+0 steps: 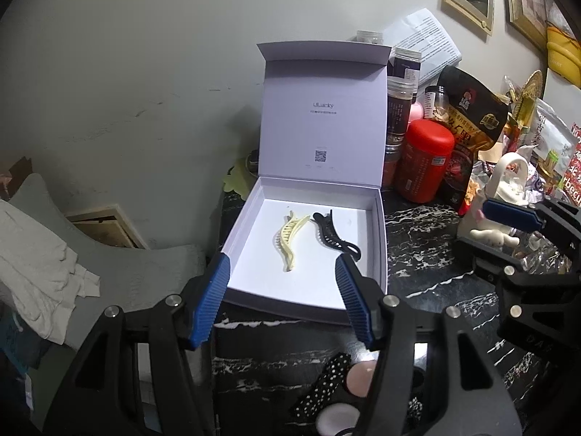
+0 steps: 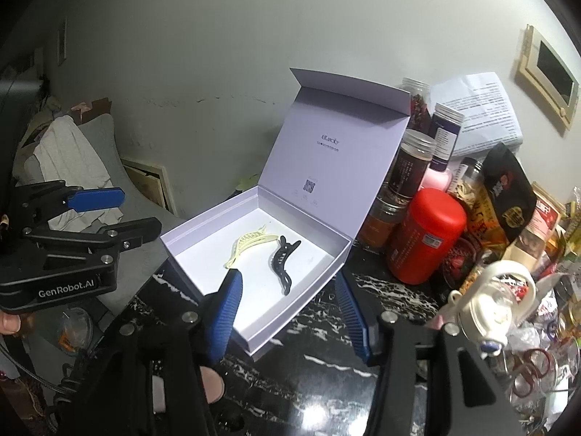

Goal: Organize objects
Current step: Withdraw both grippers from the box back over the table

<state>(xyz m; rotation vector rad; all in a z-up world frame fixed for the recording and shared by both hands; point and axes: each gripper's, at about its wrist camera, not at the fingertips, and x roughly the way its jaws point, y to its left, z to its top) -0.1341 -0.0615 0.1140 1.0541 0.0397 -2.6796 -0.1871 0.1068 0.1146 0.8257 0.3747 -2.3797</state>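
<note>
There was one open white box (image 1: 379,218) on the bench (image 1: 428,250). Inside it lay two hair clips: one pale yellow clip (image 1: 288,241) and one black clip (image 1: 332,234). Beside the box stood one red canister (image 1: 425,161).

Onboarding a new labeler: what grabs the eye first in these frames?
The open white box at the marble counter's edge, lid upright, holding a cream hair clip and a black hair clip side by side. To its right, a red canister fronts crowded jars and snack bags.
</note>
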